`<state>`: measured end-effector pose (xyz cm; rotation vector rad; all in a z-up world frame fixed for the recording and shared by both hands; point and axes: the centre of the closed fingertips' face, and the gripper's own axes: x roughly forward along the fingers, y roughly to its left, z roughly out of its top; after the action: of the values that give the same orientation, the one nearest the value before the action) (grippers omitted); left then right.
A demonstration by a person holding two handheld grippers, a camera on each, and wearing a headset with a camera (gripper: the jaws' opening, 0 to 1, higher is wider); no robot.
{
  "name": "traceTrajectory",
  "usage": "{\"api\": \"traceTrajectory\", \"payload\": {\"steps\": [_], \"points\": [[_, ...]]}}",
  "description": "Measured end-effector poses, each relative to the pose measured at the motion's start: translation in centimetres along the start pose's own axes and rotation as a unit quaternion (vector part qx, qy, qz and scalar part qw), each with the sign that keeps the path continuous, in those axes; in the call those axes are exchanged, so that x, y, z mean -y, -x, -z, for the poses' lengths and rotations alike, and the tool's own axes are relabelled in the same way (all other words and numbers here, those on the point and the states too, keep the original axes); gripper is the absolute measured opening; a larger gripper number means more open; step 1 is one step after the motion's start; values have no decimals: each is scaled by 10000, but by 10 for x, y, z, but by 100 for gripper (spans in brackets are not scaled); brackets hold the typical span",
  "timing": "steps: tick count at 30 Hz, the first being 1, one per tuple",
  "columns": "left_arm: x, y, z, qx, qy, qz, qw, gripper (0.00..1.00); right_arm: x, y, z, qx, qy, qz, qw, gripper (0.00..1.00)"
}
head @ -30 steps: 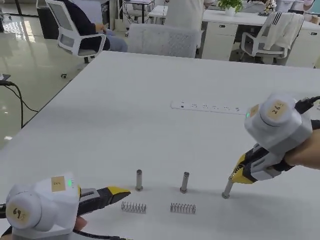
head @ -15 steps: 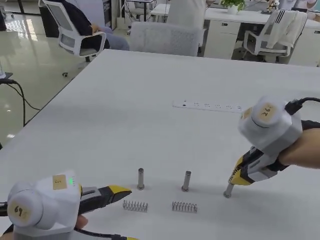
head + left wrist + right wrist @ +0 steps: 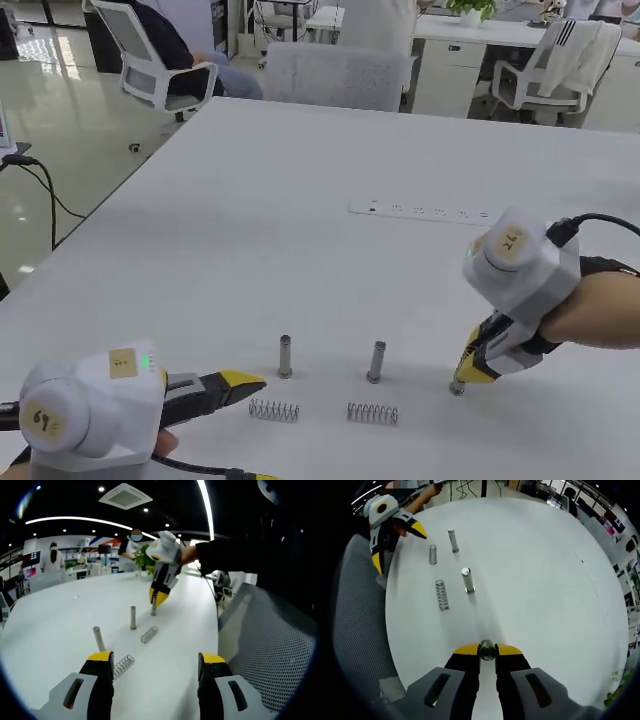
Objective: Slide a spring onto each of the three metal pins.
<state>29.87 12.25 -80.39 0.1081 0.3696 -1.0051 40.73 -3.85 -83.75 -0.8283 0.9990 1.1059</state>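
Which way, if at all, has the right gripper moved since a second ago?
Yes. The white-and-yellow right gripper, shut on a steel coil spring, has come down along the rightmost upright metal pin; less pin shows below its jaws.

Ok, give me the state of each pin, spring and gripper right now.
Left pin: upright, bare.
Middle pin: upright, bare.
Right pin: upright, top hidden under the right gripper.
Left spring: lying loose on the table.
Middle spring: lying loose on the table.
Third spring: clamped in the right gripper.
Left gripper: open, holding nothing.
Right gripper: shut on the third spring.
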Motion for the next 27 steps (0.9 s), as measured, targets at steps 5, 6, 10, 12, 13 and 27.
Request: {"api": "traceTrajectory", "payload": {"steps": [5, 6, 10, 12, 13, 27], "points": [[1, -1, 0, -5, 3, 9, 10000, 64, 0, -7, 3, -55, -11, -1, 10000, 9], [1, -1, 1, -7, 3, 7, 10000, 64, 0, -8, 3, -60, -21, 1, 10000, 9], [1, 0, 1, -9, 4, 0, 10000, 64, -1, -12, 4, -74, -50, -7, 10000, 9], [1, 0, 1, -9, 4, -2, 10000, 64, -1, -14, 6, -94, -70, -7, 9999, 9], [1, 0, 1, -8, 6, -5, 10000, 64, 0, -14, 5, -69, -86, -2, 9999, 9], [1, -1, 1, -19, -8, 11, 10000, 63, -1, -15, 5, 3, -105, 11, 9999, 13]]}}
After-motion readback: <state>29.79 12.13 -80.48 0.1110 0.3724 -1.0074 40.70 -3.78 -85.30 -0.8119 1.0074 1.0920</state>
